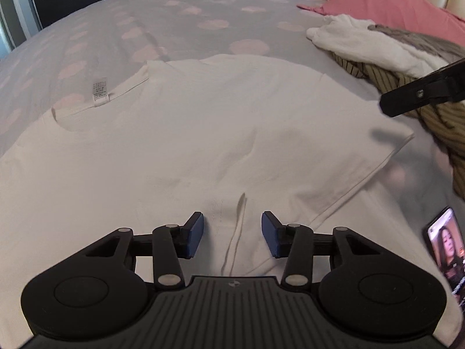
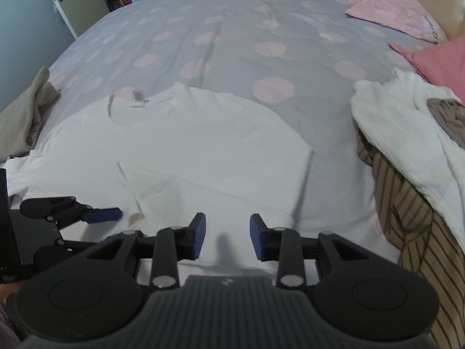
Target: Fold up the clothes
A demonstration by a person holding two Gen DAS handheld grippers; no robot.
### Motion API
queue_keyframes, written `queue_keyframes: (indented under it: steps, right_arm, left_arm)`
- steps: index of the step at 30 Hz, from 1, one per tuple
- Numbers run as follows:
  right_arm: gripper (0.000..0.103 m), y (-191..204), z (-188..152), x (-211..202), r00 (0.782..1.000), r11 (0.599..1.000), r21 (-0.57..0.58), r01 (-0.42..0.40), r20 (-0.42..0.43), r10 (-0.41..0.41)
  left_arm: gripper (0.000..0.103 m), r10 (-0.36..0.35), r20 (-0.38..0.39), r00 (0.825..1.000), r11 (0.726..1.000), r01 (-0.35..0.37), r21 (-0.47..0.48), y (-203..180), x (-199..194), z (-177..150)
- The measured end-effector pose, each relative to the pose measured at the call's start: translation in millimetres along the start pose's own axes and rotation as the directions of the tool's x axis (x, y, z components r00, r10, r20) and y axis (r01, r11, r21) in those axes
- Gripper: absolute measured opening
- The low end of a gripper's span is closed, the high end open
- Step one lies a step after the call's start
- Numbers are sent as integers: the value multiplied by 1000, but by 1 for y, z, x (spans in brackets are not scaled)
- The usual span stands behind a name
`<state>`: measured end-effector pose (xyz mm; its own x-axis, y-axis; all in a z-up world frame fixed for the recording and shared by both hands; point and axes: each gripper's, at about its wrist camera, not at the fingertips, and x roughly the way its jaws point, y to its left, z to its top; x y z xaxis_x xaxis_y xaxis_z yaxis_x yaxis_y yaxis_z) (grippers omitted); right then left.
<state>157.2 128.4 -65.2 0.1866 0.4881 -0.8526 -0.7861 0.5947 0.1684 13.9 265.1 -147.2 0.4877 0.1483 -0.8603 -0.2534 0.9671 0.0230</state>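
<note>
- Roughly centre on the bed: a white T-shirt (image 1: 203, 133) lies flat on the grey duvet with pink dots (image 1: 130, 29); its neck opening sits toward the far left with the care label (image 1: 100, 91) showing at the collar; one sleeve is folded in over the body, its hem edge visible in the right wrist view
- left gripper (image 1: 232, 237) — jaws apart, blue pads (image 1: 194, 238) clear of the cloth, nothing pinched; it hovers over the shirt's near part, with a small raised crease of fabric lying in the gap between the fingers; contact with the cloth cannot be told
- right gripper (image 2: 228, 240) — jaws apart too, nothing between the pads; it points down at the shirt's near edge, just right of the left gripper, whose blue fingertip shows at the left of the right wrist view; a black part of the right gripper shows at the right edge of the left wrist view
- right side of the bed: a heap of clothes — a white crinkled garment (image 2: 407, 122) on top, a brown striped garment (image 2: 412, 203) under it, some grey cloth between; apart from the T-shirt
- far end: pink pillow (image 1: 401, 5), light pink folded items (image 2: 386, 8) near the head
- left edge, right wrist view: a beige garment (image 2: 23, 110) bunched just beside the shirt
- phone (image 1: 446, 250) with lit screen lies on the bed near the shirt's right edge
- door (image 2: 75, 3) in the background, far left
</note>
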Motion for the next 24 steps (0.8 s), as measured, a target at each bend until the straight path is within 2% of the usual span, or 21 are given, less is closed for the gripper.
queue_keyframes:
  steps: [2, 6, 9, 15, 24]
  right_arm:
    - [37, -8, -3, 0, 1000, 1000, 13, 10, -7, -10]
    - [37, -18, -9, -3, 1000, 1000, 26, 18, -10, -18]
    - [37, -22, -13, -5, 1000, 999, 28, 23, -8, -23]
    - [40, -34, -23, -4, 999, 998, 49, 34, -18, -33]
    - [47, -34, -32, -7, 999, 999, 43, 20, -30, -19]
  left_arm:
    - [39, 18, 13, 1000, 1000, -18, 11, -2, 2, -1]
    - [13, 26, 21, 999, 1000, -26, 5, 1, -2, 3]
    - [2, 30, 44, 999, 999, -28, -32, 10, -13, 6]
    - [2, 32, 151, 988, 986, -6, -167, 47, -60, 23]
    - [1, 84, 317, 945, 947, 23, -320, 103, -133, 40]
